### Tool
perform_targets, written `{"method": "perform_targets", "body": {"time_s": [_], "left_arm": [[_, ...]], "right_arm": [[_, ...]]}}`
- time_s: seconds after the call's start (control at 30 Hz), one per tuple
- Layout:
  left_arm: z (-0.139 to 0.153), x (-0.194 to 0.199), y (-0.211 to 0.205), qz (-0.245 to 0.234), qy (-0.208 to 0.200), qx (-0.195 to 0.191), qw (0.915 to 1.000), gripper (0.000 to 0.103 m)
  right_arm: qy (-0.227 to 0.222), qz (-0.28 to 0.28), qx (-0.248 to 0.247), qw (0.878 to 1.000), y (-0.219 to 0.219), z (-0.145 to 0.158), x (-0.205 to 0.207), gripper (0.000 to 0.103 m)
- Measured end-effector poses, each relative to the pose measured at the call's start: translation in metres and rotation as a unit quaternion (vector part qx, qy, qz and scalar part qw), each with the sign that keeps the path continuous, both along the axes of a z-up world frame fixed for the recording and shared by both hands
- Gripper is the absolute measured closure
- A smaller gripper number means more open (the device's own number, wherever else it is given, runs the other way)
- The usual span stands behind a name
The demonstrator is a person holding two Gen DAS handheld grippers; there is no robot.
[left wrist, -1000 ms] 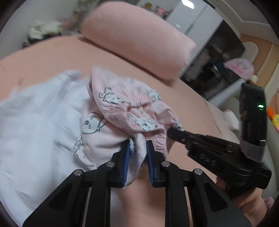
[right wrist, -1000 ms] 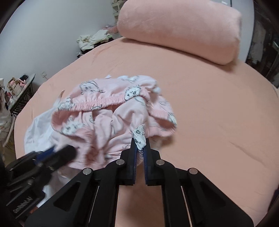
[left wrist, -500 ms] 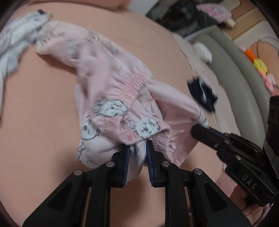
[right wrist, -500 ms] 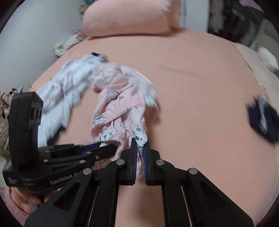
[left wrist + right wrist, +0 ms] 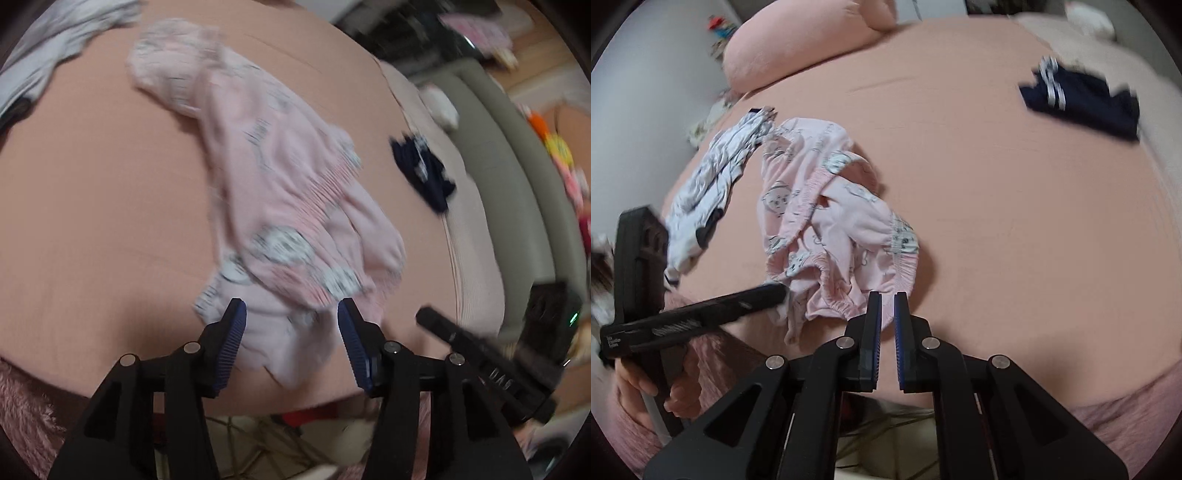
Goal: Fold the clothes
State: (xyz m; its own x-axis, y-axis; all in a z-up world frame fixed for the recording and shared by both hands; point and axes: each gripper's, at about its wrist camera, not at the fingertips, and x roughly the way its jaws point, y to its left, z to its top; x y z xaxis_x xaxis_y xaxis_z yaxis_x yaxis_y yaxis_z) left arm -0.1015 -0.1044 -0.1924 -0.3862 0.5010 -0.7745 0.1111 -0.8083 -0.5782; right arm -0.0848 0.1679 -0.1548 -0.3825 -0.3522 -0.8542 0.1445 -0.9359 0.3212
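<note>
Pink printed pajama pants lie crumpled on bed, laying-out step. Left gripper gapes wide; right gripper nearly closed, apparently empty. Next: regrip waistband at 6 o'clock, spread flat.

I see the pink garment lying crumpled on the peach bed sheet, near its front edge. It is pale pink with grey-and-white cartoon prints and gathered elastic hems, and it looks bunched and twisted rather than flat; from the left wrist view it is blurred. A white patterned garment lies rumpled just beside it on the left. A navy garment with white stripes lies well apart, far right.
</note>
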Motion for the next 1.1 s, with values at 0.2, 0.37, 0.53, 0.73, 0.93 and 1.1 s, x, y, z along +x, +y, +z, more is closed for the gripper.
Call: {"method": "perform_targets", "body": {"time_s": [0.2, 0.37, 0.53, 0.73, 0.93, 1.1], "left_arm": [[-0.013, -0.017, 0.021, -0.001, 0.002, -0.009, 1.0000, 0.051], [-0.008, -0.020, 0.025, 0.022, -0.021, -0.158, 0.9869, 0.090], [0.019, -0.010, -0.009, 0.070, -0.006, -0.249, 0.9661, 0.091], [0.051, 0.002, -0.050, 0.127, 0.011, -0.352, 0.9274, 0.091], [0.074, 0.013, -0.083, 0.174, 0.022, -0.362, 0.9155, 0.091], [0.056, 0.026, -0.078, 0.132, 0.022, -0.299, 0.9450, 0.091]], "right_arm": [[-0.019, -0.027, 0.003, 0.999, 0.003, -0.034, -0.026, 0.060], [-0.031, 0.001, 0.040, 0.999, -0.014, -0.047, -0.030, 0.068], [-0.022, 0.014, 0.012, 1.000, -0.014, -0.023, -0.028, 0.059], [-0.028, 0.066, -0.062, 0.995, -0.046, -0.001, -0.060, 0.055], [-0.034, 0.098, -0.121, 0.987, -0.056, 0.024, -0.067, 0.049], [-0.030, 0.100, -0.090, 0.990, -0.080, 0.021, -0.078, 0.048]]}}
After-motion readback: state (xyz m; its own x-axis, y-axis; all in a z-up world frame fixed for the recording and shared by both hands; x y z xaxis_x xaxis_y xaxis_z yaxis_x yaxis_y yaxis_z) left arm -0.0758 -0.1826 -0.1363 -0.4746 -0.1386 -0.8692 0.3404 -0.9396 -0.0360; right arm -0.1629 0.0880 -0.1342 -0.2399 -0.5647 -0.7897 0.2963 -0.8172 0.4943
